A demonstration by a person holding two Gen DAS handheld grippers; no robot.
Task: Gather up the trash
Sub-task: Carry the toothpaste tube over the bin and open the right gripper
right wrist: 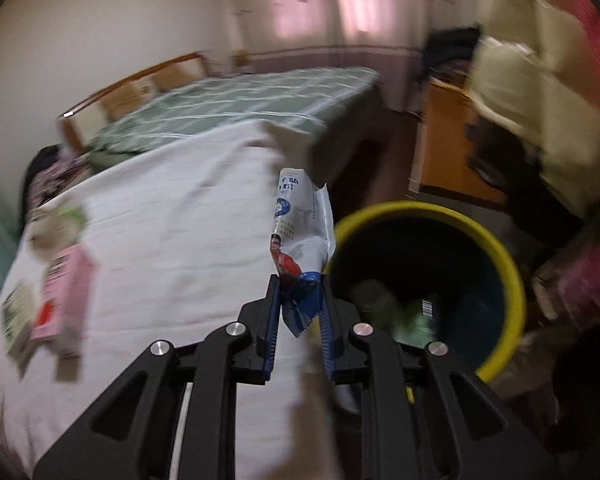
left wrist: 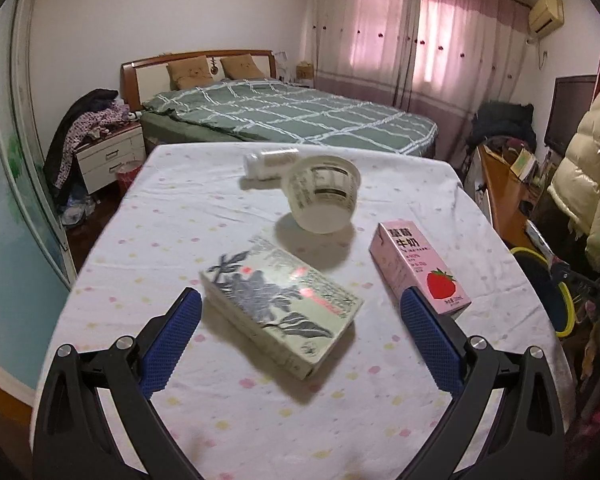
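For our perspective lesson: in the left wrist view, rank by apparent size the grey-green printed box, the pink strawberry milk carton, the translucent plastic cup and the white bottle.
1. Grey-green printed box, though nearest the camera.
2. Translucent plastic cup and pink strawberry milk carton: alike, unranked.
3. White bottle, farthest away.

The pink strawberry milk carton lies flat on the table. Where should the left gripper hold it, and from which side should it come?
Probably grip the pink milk carton across its two long narrow sides, near the middle, coming down from above. It lies flat on the tablecloth, so its wide printed face is up and only the thin side walls offer opposite surfaces. The open left gripper would likely need to shift right, clear of the book.
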